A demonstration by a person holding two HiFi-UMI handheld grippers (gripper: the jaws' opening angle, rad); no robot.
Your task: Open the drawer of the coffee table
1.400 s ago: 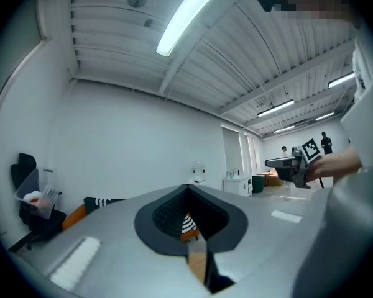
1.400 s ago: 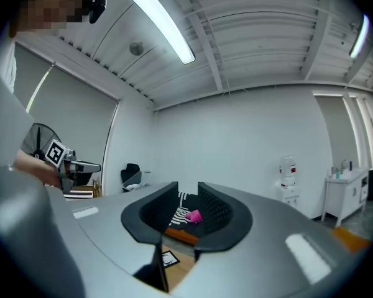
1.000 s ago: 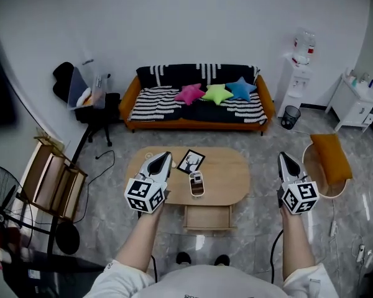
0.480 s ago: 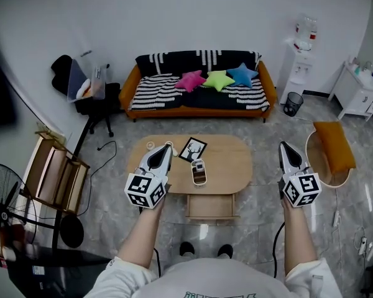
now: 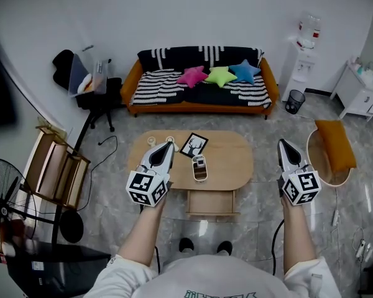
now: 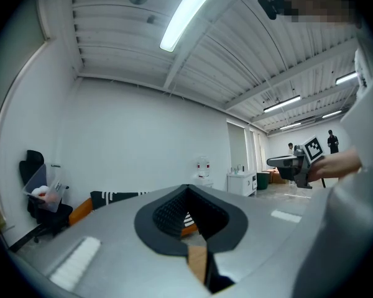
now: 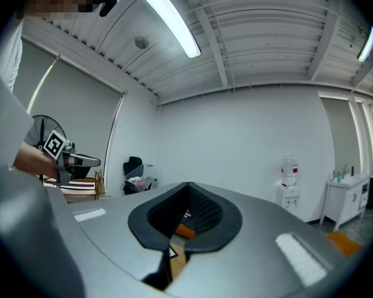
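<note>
Wooden and oval, the coffee table (image 5: 230, 160) stands just ahead of my feet. Its drawer (image 5: 211, 202) juts from the table's near edge towards me, so I judge it at least partly pulled out. I hold both claws level and well apart from the drawer. The left gripper (image 5: 166, 145) shows over the table's left end, and the right gripper (image 5: 283, 145) sits off the table's right end. Each claw's jaws are pressed together with nothing between them, which suits hands that are parked, not working a handle. On the table top a black-edged card (image 5: 193, 146) lies near the middle, with a small object (image 5: 199, 168) just beside it on my side. Neither blocks the drawer. Beyond the table's far edge sits a striped sofa (image 5: 202, 95).
</note>
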